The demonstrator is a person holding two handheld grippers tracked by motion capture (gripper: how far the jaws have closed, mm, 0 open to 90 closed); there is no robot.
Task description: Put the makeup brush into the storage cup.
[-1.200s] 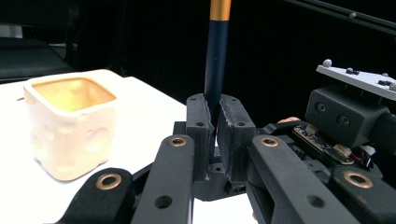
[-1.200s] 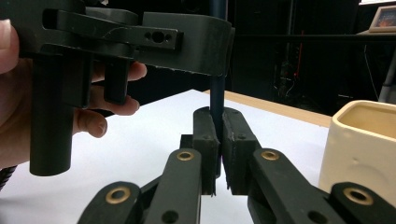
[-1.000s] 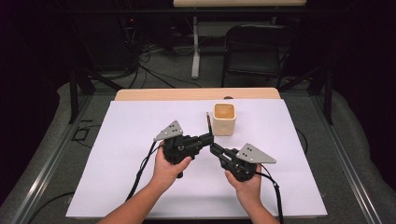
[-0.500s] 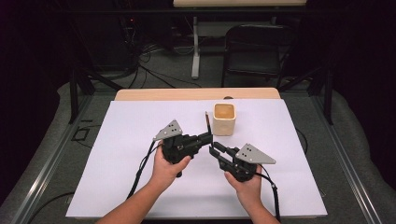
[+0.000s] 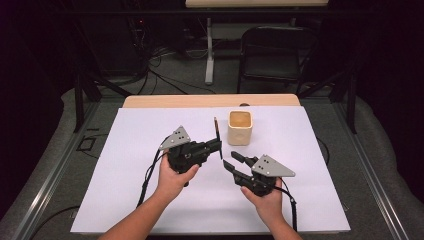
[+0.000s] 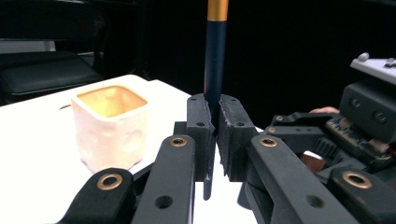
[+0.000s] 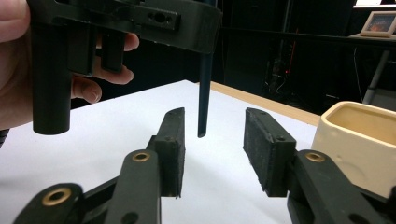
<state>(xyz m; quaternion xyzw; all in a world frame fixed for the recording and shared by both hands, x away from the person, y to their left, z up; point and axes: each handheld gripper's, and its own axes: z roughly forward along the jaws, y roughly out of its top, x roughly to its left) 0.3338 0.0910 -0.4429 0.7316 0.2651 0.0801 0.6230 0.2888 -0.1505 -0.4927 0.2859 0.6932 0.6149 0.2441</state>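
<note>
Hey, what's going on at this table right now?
A person sits at a white-covered table with a two-jaw gripper in each hand. The left gripper is clamped on a dark blue pencil with a gold band, holding it upright above the table. The right gripper is open beside it, jaws spread, with the pencil's lower end just ahead of them. A cream square ceramic cup stands just past the pencil, with nothing visible in it.
</note>
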